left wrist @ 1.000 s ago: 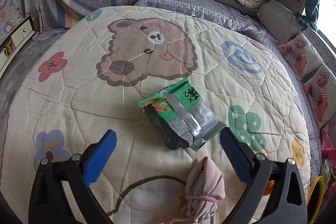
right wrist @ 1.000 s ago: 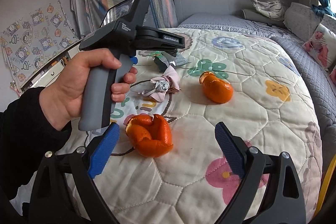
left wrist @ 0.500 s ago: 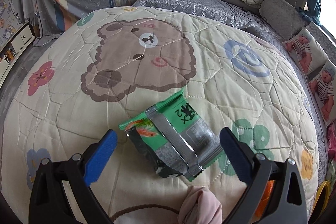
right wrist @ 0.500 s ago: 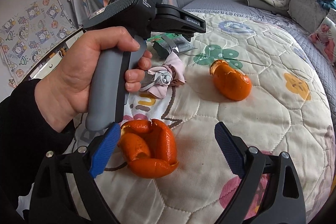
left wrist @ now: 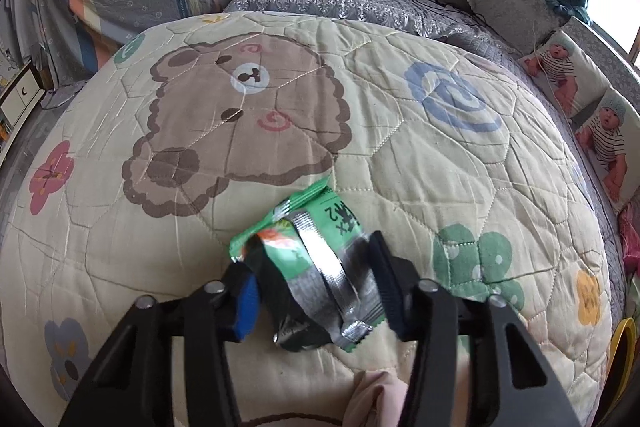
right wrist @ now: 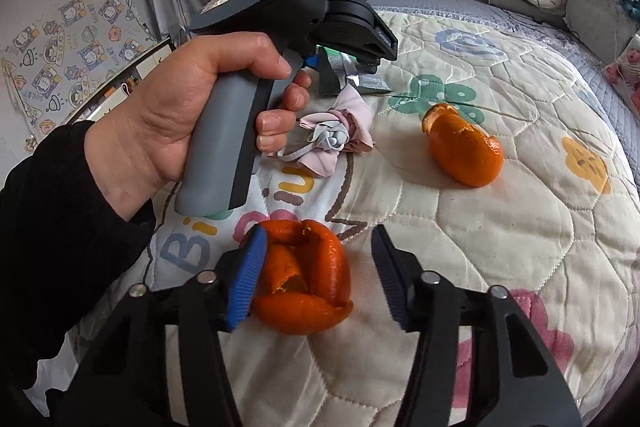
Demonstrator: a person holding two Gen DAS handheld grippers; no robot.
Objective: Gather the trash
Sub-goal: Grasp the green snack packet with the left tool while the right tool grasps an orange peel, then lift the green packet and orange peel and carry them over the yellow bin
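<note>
On the bear-print quilt (left wrist: 400,155) lies a green and silver snack wrapper (left wrist: 316,251). My left gripper (left wrist: 312,279) is closing, and both pads press on the bunched wrapper. In the right wrist view a curled orange peel (right wrist: 304,279) sits between the fingers of my right gripper (right wrist: 318,267), which is closing. Its left pad touches the peel; the right pad (right wrist: 386,275) stands a little apart from it. Farther back, a hand (right wrist: 192,103) holds the left gripper's handle over the wrapper (right wrist: 344,69).
A second orange peel (right wrist: 464,151) lies to the right, and a bundle of pink cloth (right wrist: 336,139) lies between the two grippers. Baby-print pillows (left wrist: 580,99) line the bed's right side. A yellow rim (left wrist: 622,343) shows at the right edge.
The left gripper moved forward over the wrapper and its wide jaws closed onto it. The right gripper came closer to the near peel and its jaws narrowed around it.
</note>
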